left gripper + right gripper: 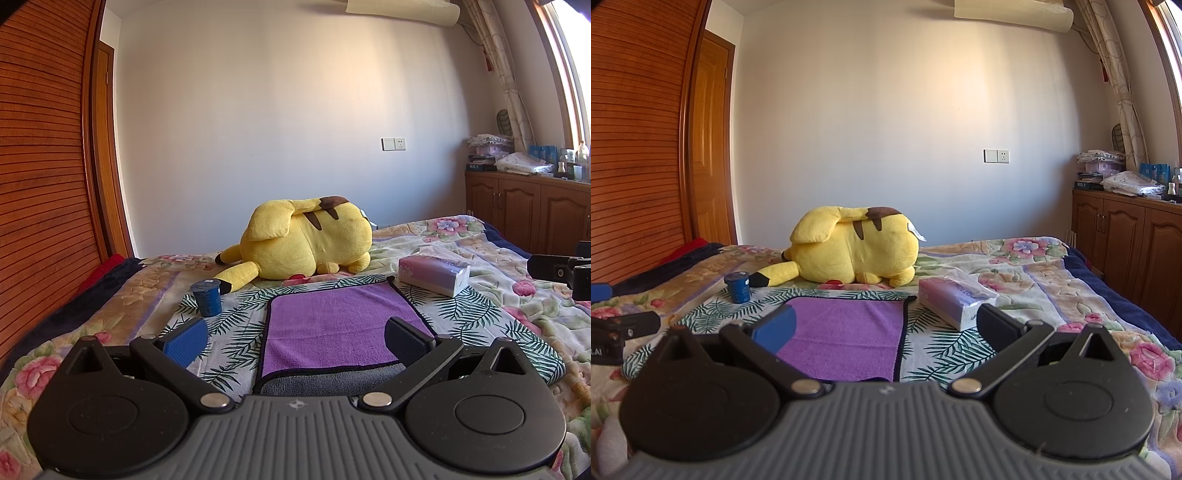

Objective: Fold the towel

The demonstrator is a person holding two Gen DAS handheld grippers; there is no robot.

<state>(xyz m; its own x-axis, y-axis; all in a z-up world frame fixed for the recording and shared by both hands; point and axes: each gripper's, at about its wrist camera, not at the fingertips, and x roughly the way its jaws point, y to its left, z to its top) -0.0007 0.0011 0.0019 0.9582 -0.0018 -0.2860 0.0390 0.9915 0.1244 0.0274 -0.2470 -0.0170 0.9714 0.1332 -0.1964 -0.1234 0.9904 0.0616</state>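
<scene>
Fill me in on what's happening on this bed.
A person holds a hand-held gripper in each hand over a purple towel lying flat on a leaf-print cloth. The left hand-held gripper and right hand-held gripper are both open, holding nothing. The near edge shows a grey strip; no grasp has begun.

Towel (pixel 332 325) purple terry cloth, matt, nubby; plush toy (pixel 306 243) fuzzy yellow fabric; wardrobe (pixel 40 184) ribbed varnished wood

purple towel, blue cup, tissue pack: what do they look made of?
Purple towel: soft napped cloth, likely microfibre; fuzzy matte pile, dark stitched edging, grey underside.
Blue cup: probably plastic with a foil-like lid; smooth, slightly glossy.
Tissue pack: thin plastic film wrap; shiny, crinkled at the top.
</scene>
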